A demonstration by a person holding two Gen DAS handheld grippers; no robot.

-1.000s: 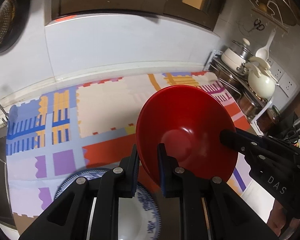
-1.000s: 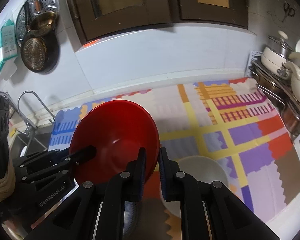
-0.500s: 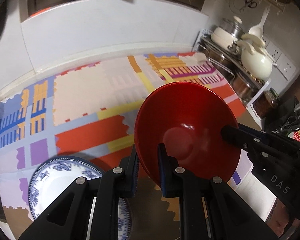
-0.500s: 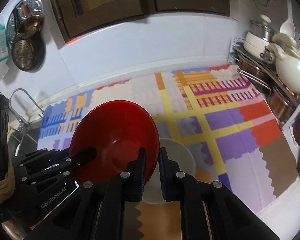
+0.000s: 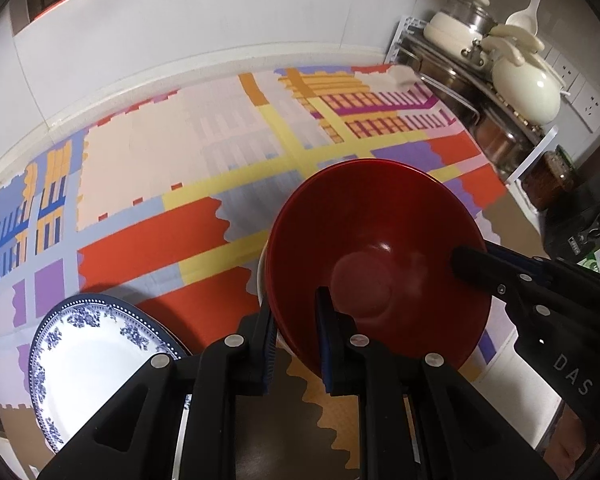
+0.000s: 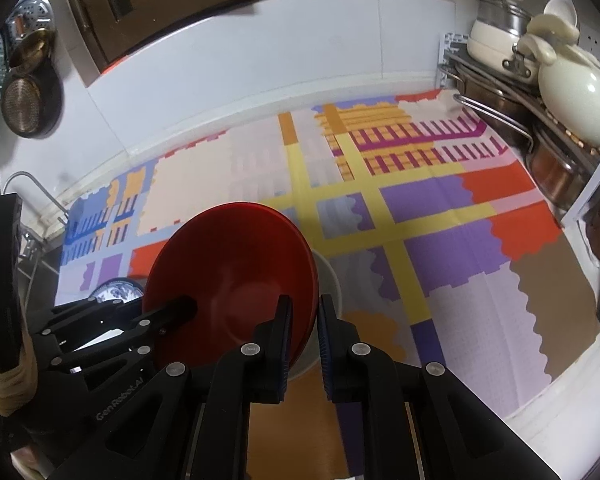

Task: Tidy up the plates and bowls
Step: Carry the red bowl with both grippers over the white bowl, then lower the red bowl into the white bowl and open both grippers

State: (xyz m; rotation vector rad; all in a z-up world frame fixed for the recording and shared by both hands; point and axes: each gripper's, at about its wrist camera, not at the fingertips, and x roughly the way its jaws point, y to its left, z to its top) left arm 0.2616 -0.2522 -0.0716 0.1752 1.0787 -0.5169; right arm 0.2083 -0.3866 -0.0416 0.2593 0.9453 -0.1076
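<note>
Both grippers hold one red bowl (image 5: 376,240) by its rim, tilted, just over a white bowl (image 6: 329,280) on the mat. My left gripper (image 5: 296,320) is shut on the bowl's near rim; the right gripper's fingers (image 5: 496,268) clamp its right rim. In the right wrist view my right gripper (image 6: 302,320) is shut on the red bowl (image 6: 232,272), and the left gripper's fingers (image 6: 172,312) hold its left side. A blue-and-white plate (image 5: 96,356) lies at the lower left; it also shows in the right wrist view (image 6: 116,292).
A colourful patchwork mat (image 6: 420,208) covers the counter. A rack with pots and a cream kettle (image 6: 576,100) stands at the right. A sink tap (image 6: 32,188) and hanging strainers (image 6: 24,92) are at the left. The white wall (image 5: 200,32) is behind.
Both grippers have carried the red bowl to the right and down, away from the blue-and-white plate and over the white bowl. Both stay shut on it.
</note>
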